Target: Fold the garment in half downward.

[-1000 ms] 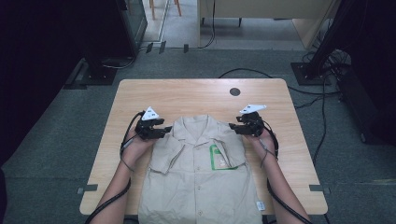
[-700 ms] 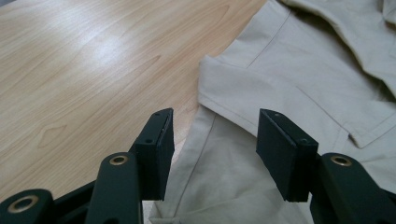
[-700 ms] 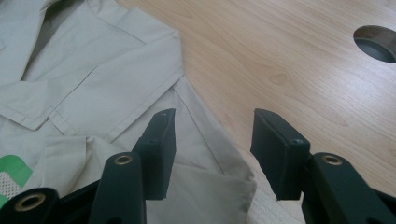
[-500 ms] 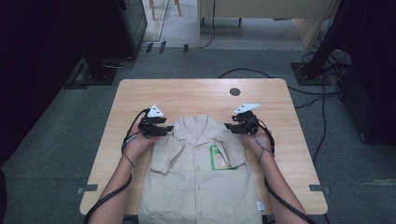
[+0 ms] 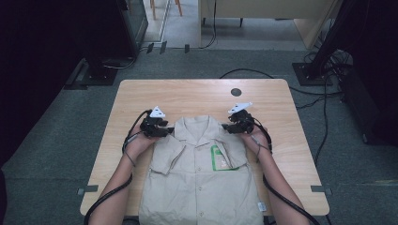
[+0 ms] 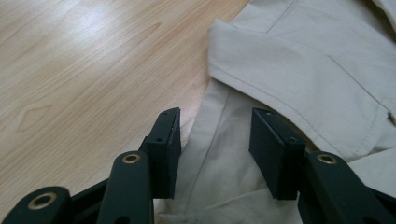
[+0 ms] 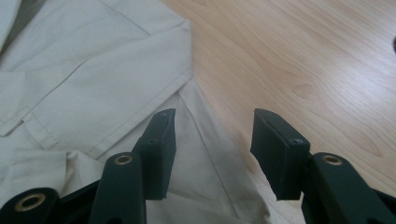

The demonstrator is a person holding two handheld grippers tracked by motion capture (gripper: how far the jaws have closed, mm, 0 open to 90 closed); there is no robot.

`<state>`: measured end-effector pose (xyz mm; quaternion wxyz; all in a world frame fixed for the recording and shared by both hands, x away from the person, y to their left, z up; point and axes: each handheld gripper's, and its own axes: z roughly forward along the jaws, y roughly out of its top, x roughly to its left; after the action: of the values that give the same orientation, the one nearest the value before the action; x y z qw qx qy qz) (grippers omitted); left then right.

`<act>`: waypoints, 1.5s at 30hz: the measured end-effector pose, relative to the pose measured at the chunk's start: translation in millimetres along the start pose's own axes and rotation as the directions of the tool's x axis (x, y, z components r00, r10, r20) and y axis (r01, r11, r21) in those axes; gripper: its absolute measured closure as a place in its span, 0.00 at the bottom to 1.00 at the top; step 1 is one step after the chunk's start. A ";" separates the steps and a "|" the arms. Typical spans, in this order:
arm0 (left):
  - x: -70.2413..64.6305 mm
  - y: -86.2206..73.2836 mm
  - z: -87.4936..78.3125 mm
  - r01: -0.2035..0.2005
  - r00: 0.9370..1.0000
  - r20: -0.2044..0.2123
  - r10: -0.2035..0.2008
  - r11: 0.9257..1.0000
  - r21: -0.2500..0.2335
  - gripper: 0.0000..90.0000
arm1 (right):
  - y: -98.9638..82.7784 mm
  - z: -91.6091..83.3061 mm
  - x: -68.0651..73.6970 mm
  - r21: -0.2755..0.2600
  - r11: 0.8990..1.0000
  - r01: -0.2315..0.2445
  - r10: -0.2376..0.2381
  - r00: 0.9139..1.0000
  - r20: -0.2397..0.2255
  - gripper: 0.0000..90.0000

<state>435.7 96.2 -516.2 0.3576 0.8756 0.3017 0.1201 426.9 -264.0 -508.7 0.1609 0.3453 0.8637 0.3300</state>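
Soft beige cotton shirt point(image 5: 202, 178), sleeves folded, on grained wooden table point(image 5: 187, 96).

A light wooden table point(image 5: 141, 101) sits mid-frame on grey carpet. A beige short-sleeved shirt point(image 5: 197, 187) lies flat on it, collar toward the upper frame, hem at the bottom edge, sleeves folded inward. A round dark grommet point(image 5: 235, 92) sits upper right.

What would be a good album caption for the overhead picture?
Two hand-held grippers, left gripper and right gripper, poised at the shoulders of a beige shirt on a wooden table.
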 end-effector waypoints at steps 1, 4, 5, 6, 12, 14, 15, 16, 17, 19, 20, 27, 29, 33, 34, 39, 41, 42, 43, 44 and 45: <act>-0.4 0.6 0.1 0.001 1.000 -0.001 -0.001 1.000 0.004 0.64 | 1.5 2.0 0.9 0.008 1.000 0.013 -0.013 1.000 -0.002 0.55; -1.4 0.6 -0.4 0.010 1.000 -0.005 -0.010 1.000 0.004 0.71 | 1.3 7.1 1.4 0.019 1.000 0.012 -0.012 1.000 -0.015 0.59; -3.4 0.4 -1.0 0.006 1.000 0.007 -0.006 1.000 0.004 0.77 | 0.5 7.7 1.0 0.010 1.000 -0.006 0.006 1.000 -0.029 0.61; -5.2 0.7 -1.3 0.002 1.000 0.013 -0.002 1.000 0.010 0.82 | -0.2 7.9 0.5 0.006 1.000 -0.015 0.016 0.999 -0.033 0.62; -9.9 4.0 -0.9 0.007 1.000 0.023 -0.007 0.999 0.036 0.99 | 1.2 5.5 3.2 0.029 1.000 0.011 -0.009 0.997 -0.082 0.90; -11.0 5.0 -0.9 -0.002 1.000 0.016 0.001 0.999 0.042 0.99 | 4.1 5.7 6.7 0.049 0.998 0.030 -0.025 0.996 -0.091 0.98; -11.8 5.5 -0.8 -0.003 1.000 0.011 0.003 0.999 0.045 0.99 | 5.7 5.9 8.3 0.060 0.998 0.033 -0.027 0.996 -0.086 0.99; -12.3 6.2 -0.8 0.002 1.000 0.011 -0.002 0.999 0.050 0.99 | 7.1 6.0 9.6 0.071 0.997 0.030 -0.024 0.997 -0.078 0.99; -12.0 6.7 -0.5 0.013 1.000 0.020 -0.014 0.999 0.052 0.99 | 8.1 6.0 10.2 0.079 0.997 0.027 -0.021 0.997 -0.074 0.99; -10.9 5.9 0.3 0.038 0.999 0.037 -0.040 0.998 0.040 0.99 | 8.9 5.4 10.3 0.090 0.996 0.020 -0.014 0.997 -0.069 0.99; -9.9 5.1 0.3 0.045 0.998 0.034 -0.046 0.998 0.032 0.99 | 8.4 5.0 10.2 0.090 0.996 0.012 -0.006 0.998 -0.064 0.99; -7.1 4.8 -5.7 0.047 0.999 0.025 -0.046 0.998 -0.039 1.00 | 4.3 -5.4 3.9 0.008 0.999 -0.042 0.042 0.997 -0.067 0.99; -8.3 6.2 -6.9 0.033 0.999 0.013 -0.033 0.998 -0.048 1.00 | 4.2 -8.0 2.4 -0.008 0.999 -0.053 0.053 0.996 -0.071 0.99; -8.7 9.9 -9.8 0.040 0.999 0.006 -0.039 0.995 -0.089 1.00 | 5.3 -14.5 3.6 -0.040 0.998 -0.045 0.044 0.998 -0.036 0.99; -9.1 10.8 -10.2 0.036 0.999 0.001 -0.036 0.995 -0.093 1.00 | 5.5 -16.5 3.8 -0.050 0.998 -0.047 0.045 0.999 -0.029 0.99; -9.4 16.0 -15.7 0.032 0.999 -0.019 -0.035 0.991 -0.133 1.00 | 7.7 -25.3 6.5 -0.106 0.994 -0.031 0.033 0.999 0.020 0.99; -8.9 18.9 -18.7 0.030 0.999 -0.022 -0.033 0.989 -0.143 1.00 | 9.9 -27.4 7.4 -0.110 0.994 -0.024 0.027 0.999 0.030 0.99; -7.4 20.8 -22.5 0.041 0.999 -0.010 -0.043 0.986 -0.162 1.00 | 11.4 -29.1 7.2 -0.111 0.994 -0.019 0.023 0.999 0.034 0.99; -6.2 22.7 -25.9 0.043 0.999 -0.012 -0.046 0.984 -0.174 1.00 | 13.4 -32.3 7.3 -0.118 0.993 -0.013 0.018 0.999 0.044 0.99; -5.4 24.3 -28.2 0.041 0.999 -0.017 -0.044 0.983 -0.178 1.00 | 15.4 -35.9 7.3 -0.127 0.992 -0.008 0.014 0.999 0.048 0.99; -4.2 26.8 -31.0 0.037 0.999 -0.021 -0.042 0.983 -0.182 1.00 | 17.1 -39.0 7.3 -0.136 0.991 -0.007 0.014 0.999 0.052 0.99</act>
<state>431.1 95.7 -475.3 0.4346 0.8316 0.3112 0.1507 410.3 -267.5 -468.9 0.2049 0.3468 0.8329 0.3795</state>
